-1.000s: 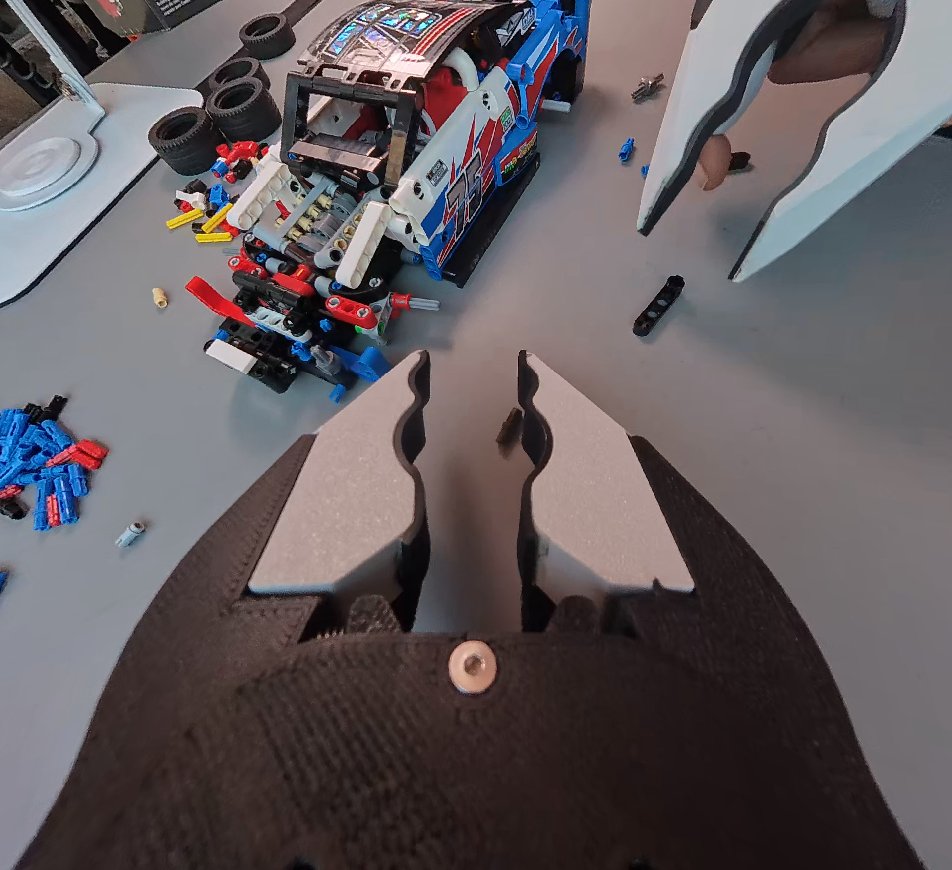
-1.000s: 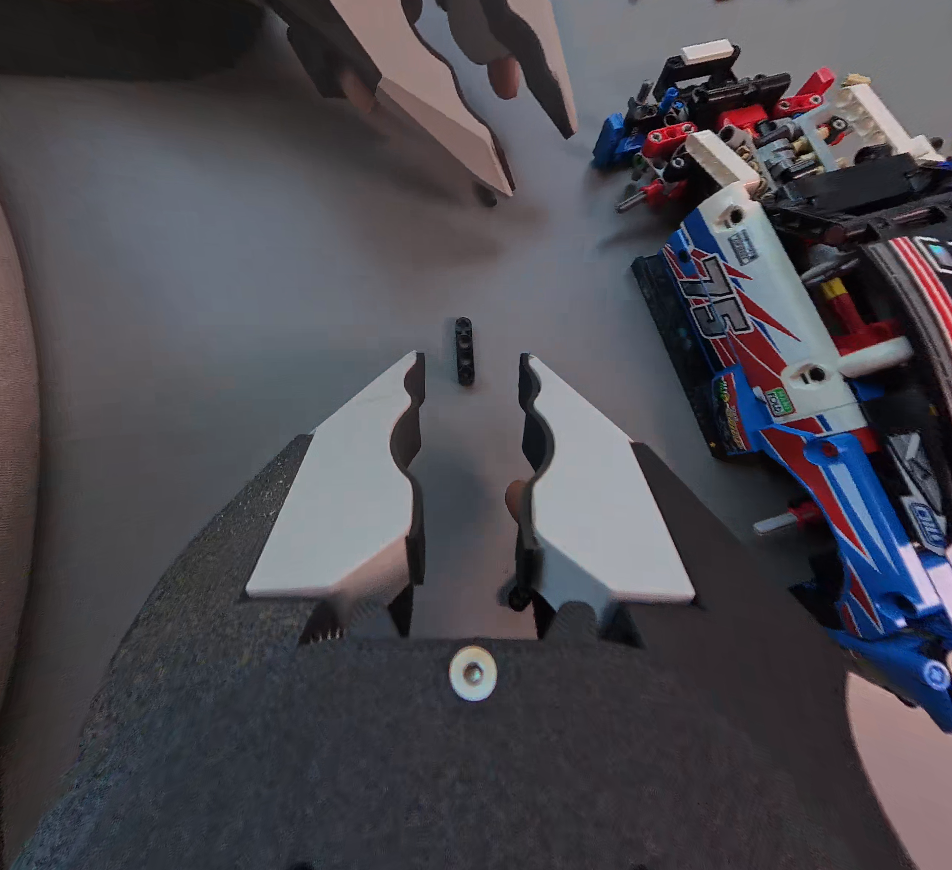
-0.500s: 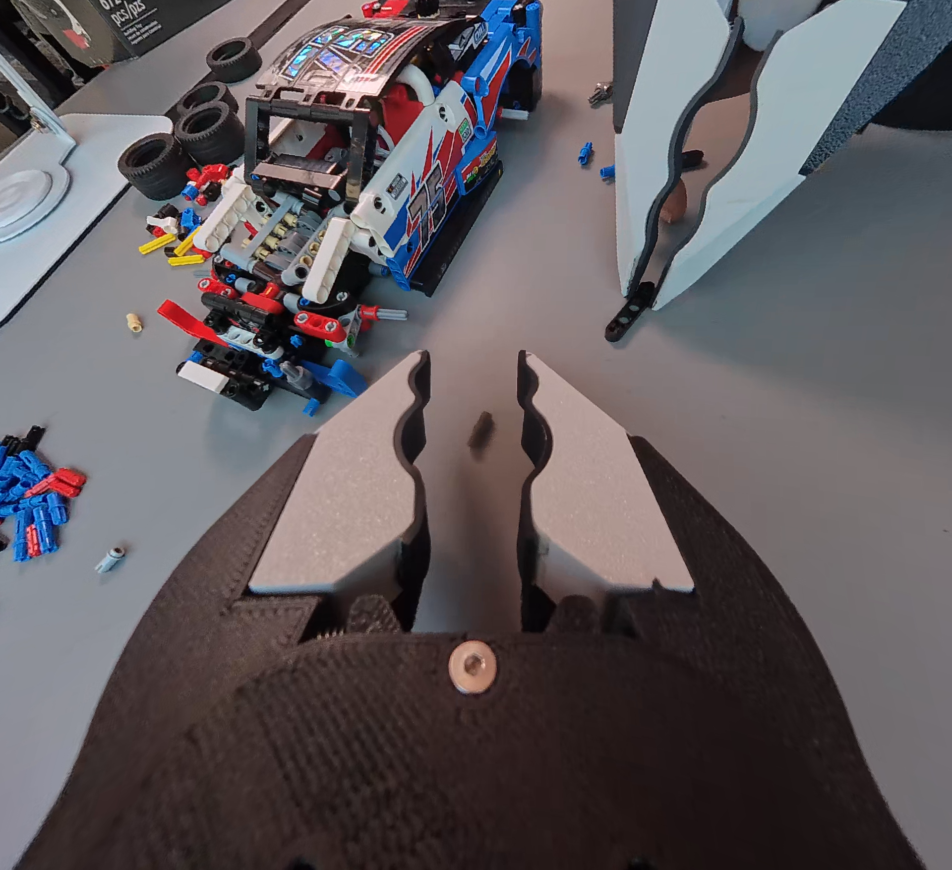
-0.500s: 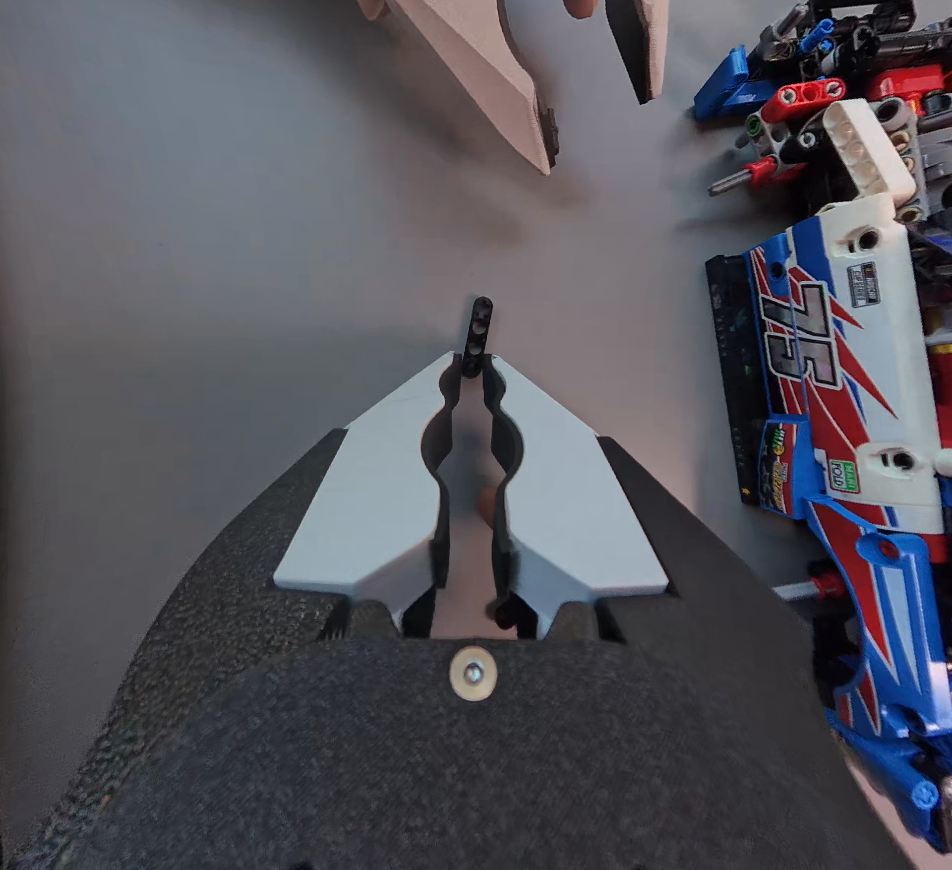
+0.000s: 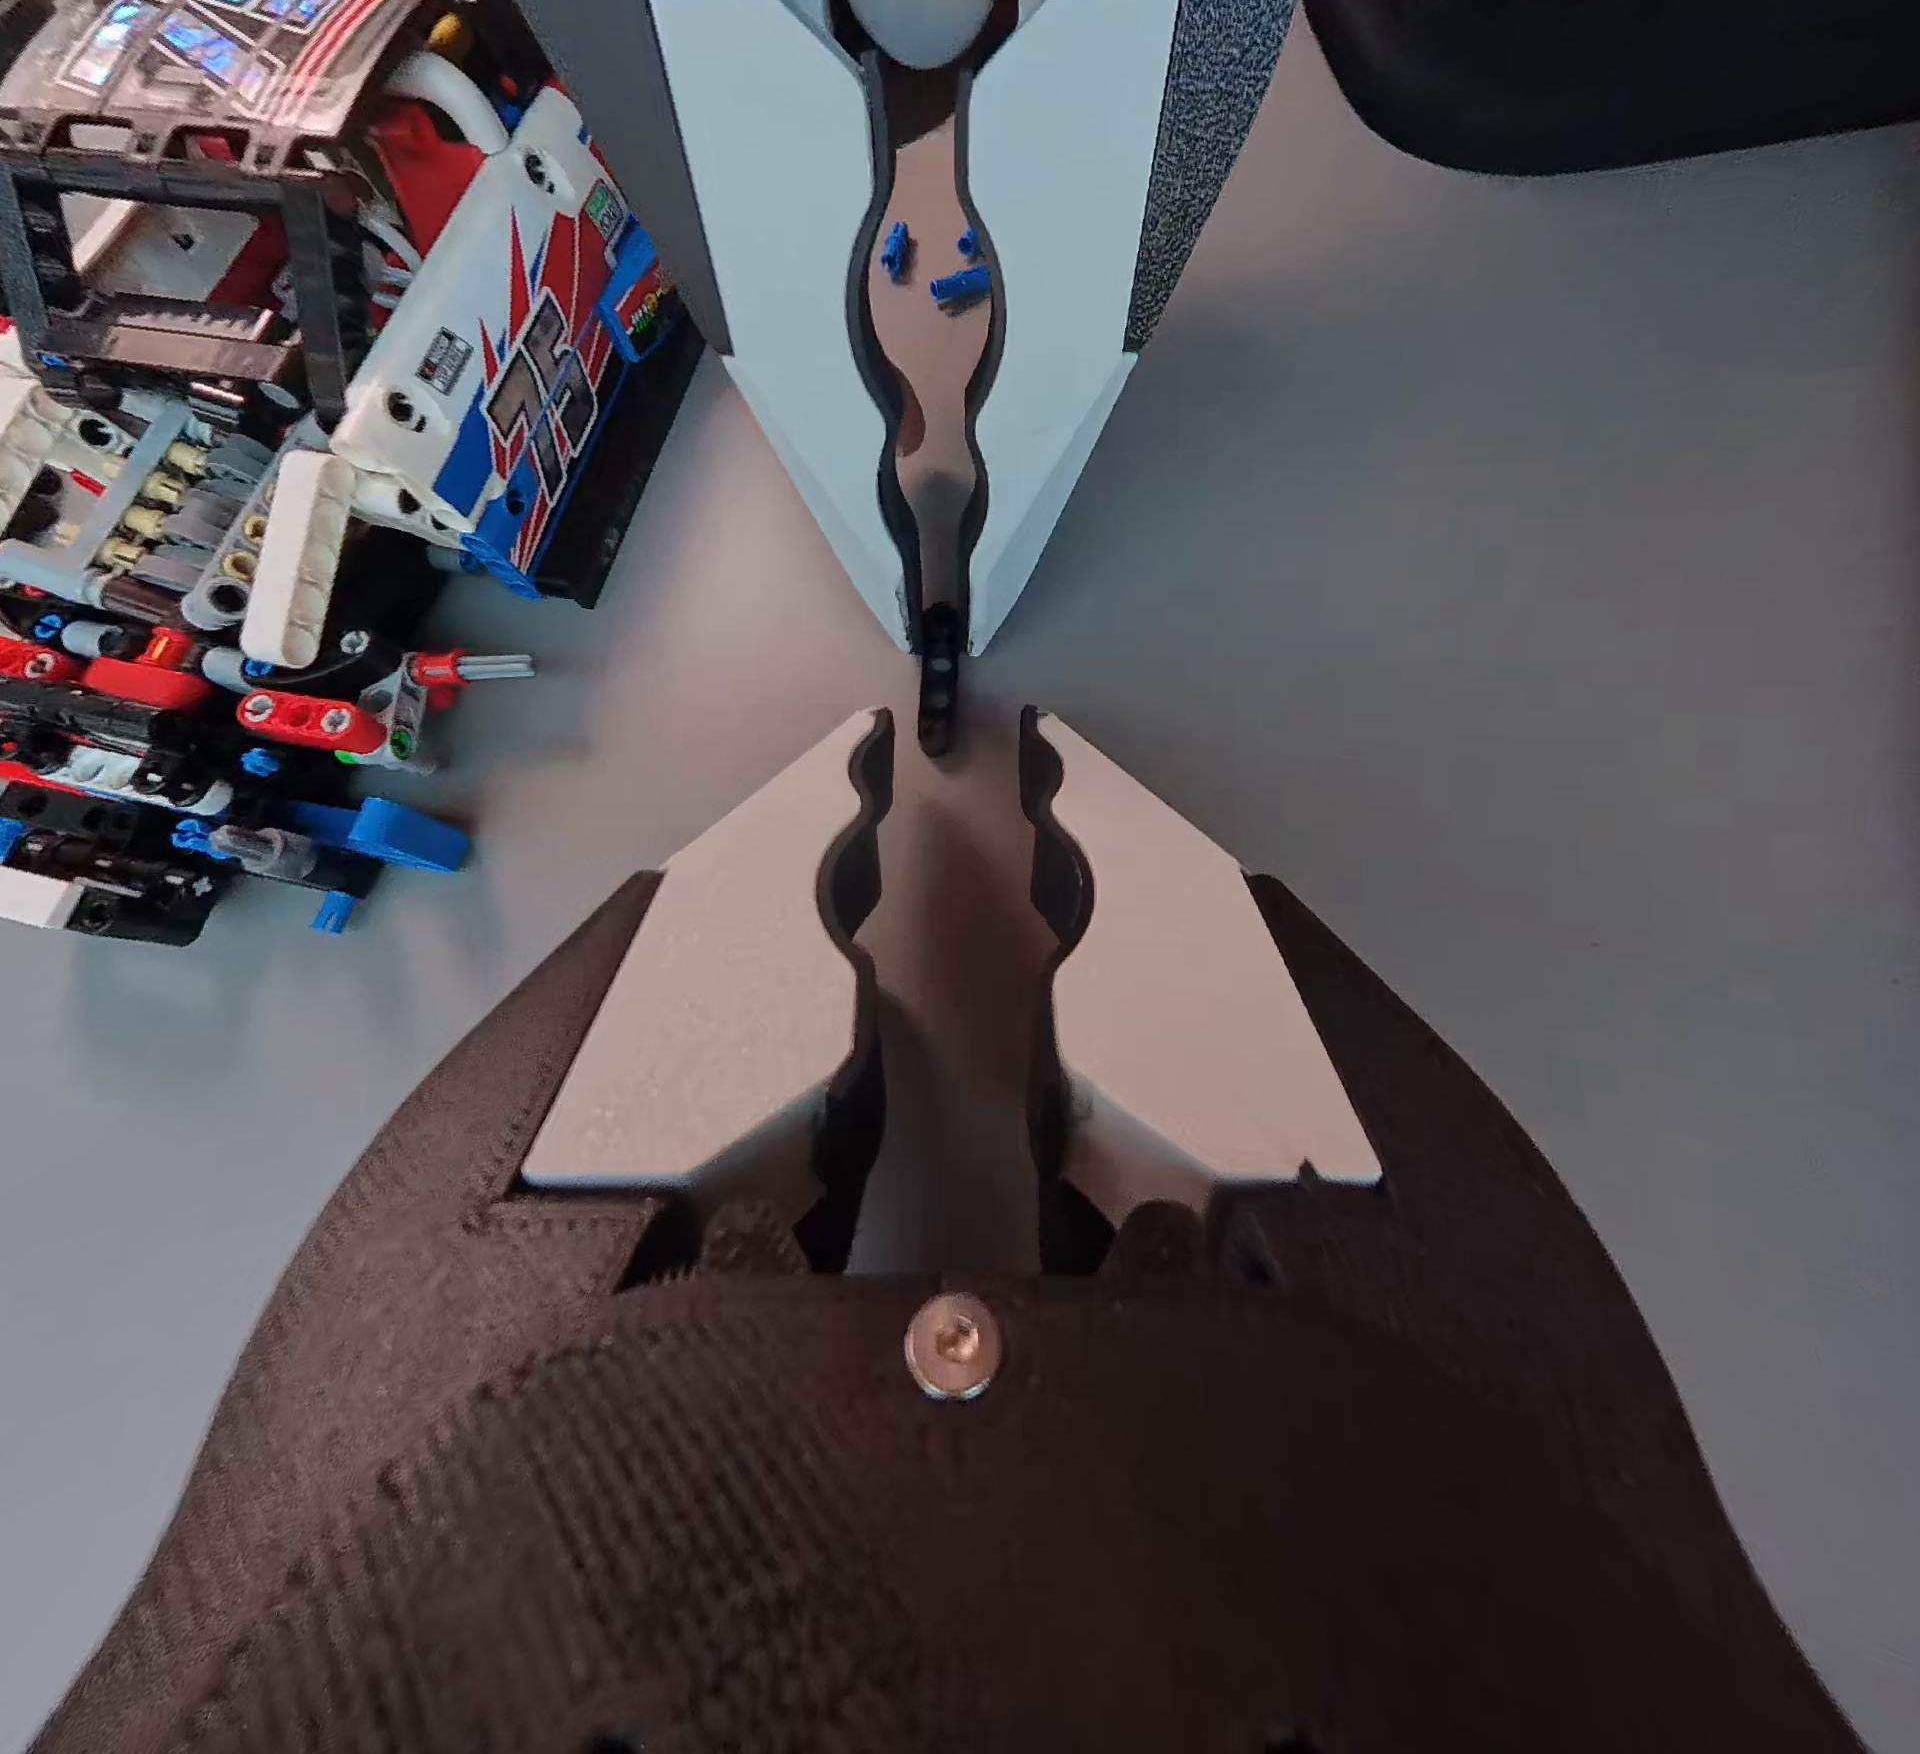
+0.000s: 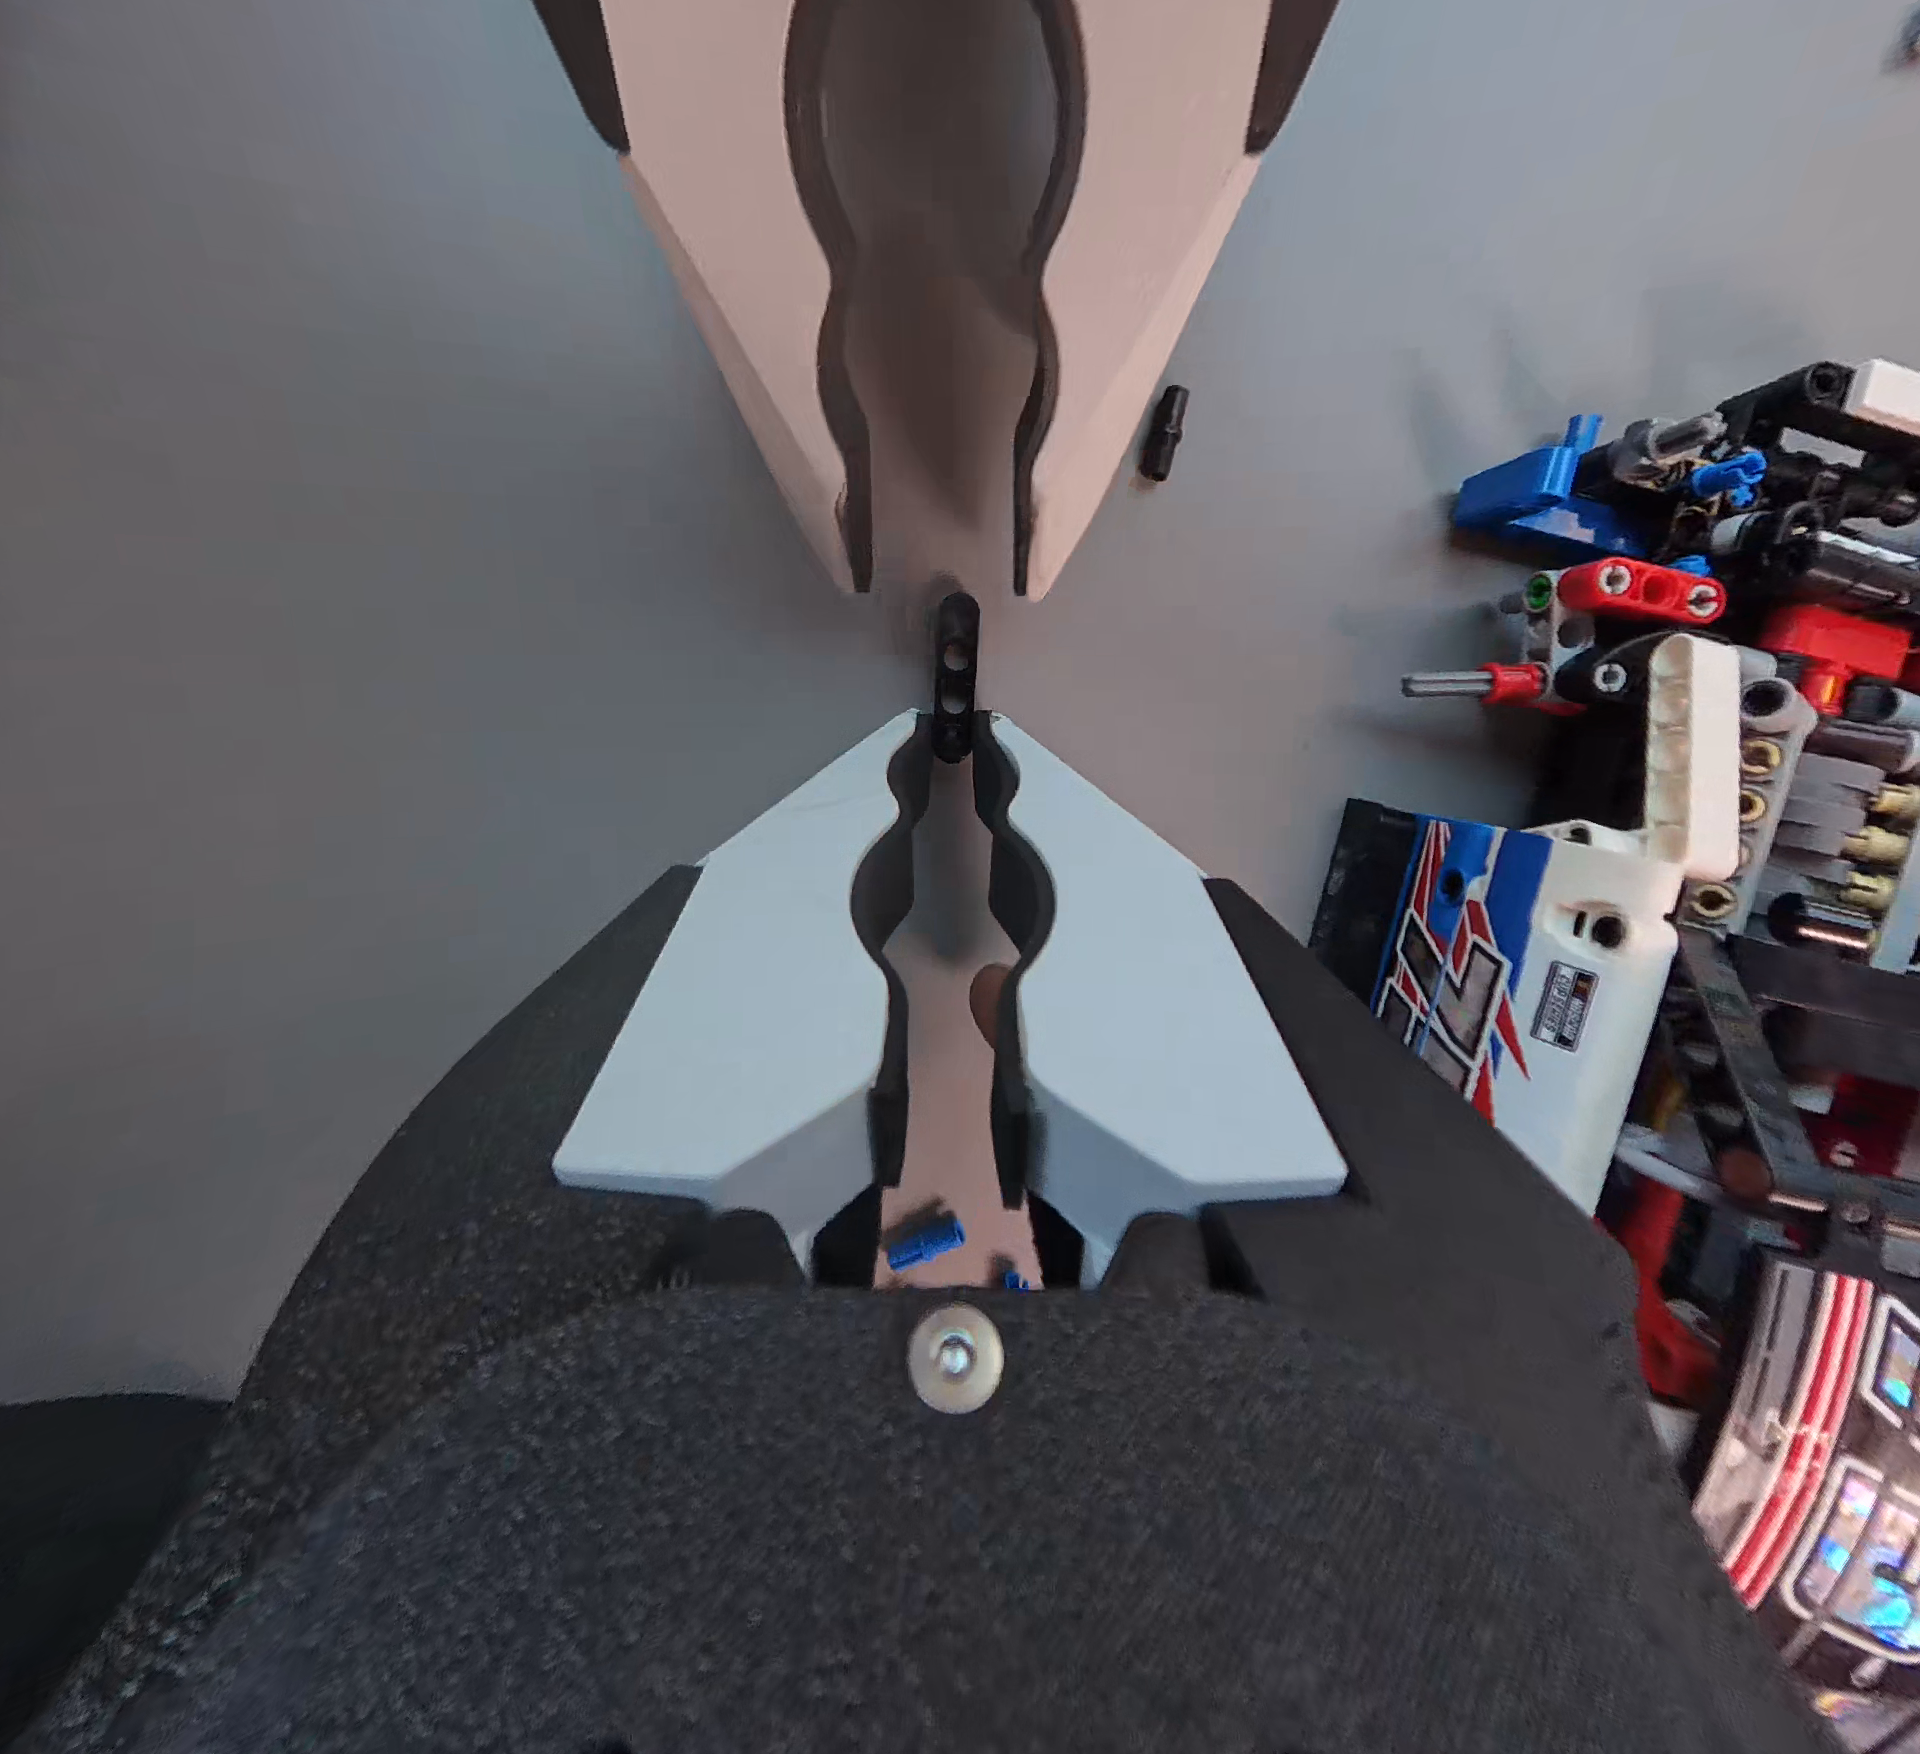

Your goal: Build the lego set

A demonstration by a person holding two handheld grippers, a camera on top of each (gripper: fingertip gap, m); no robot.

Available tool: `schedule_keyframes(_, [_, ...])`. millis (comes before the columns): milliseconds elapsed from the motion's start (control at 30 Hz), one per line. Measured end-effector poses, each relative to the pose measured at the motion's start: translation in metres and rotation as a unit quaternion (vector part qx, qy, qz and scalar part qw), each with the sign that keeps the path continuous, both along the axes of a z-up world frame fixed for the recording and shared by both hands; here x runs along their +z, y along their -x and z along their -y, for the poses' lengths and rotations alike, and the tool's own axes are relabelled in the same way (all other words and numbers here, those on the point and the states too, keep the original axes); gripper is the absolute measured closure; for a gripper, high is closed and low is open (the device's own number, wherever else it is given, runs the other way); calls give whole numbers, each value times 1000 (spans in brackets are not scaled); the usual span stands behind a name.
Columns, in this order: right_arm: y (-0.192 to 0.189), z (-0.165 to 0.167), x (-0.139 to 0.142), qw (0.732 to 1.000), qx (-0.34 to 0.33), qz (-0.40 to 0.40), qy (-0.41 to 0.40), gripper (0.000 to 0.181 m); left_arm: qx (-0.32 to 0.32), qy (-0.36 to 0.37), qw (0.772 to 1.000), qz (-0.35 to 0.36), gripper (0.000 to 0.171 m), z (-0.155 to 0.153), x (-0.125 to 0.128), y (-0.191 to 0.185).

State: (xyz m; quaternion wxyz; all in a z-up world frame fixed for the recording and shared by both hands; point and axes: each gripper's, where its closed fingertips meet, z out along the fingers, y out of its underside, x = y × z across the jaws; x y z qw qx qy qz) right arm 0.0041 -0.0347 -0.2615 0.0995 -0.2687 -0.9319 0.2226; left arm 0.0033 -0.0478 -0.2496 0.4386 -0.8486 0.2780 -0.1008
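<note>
Right wrist: 1 black beam [image 6: 956, 676], 1 pin [image 6: 1164, 447].

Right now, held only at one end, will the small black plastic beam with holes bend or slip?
The small black plastic beam with holes probably stays stiff: it juts out straight. It may pivot, since the right gripper pinches only its end.

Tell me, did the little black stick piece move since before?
Yes. The black beam lay flat on the table to the right of the car; now the right gripper holds it up, facing the open left gripper.
</note>
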Motion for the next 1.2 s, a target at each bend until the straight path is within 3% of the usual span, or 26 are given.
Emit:
schedule_keyframes(233, [2,1,3,998,-40,-30,38,170,8,16,999,-28,170,-4,-7,1])
schedule_keyframes(400, [-10,-6,16,992,-90,-58,70,160,11,12,998,-55,171,-3,-7,4])
schedule_keyframes(800, [-88,-78,21,959,-268,-80,52,154,32,13,999,-41,171,-2,-2,17])
schedule_keyframes(1033, [-96,-86,10,954,-288,-57,61,154,35,37,998,-33,137,0,-7,20])
schedule_keyframes(1200, [-94,-83,3,957,-282,-32,56,154,25,47,998,-44,145,0,-9,17])
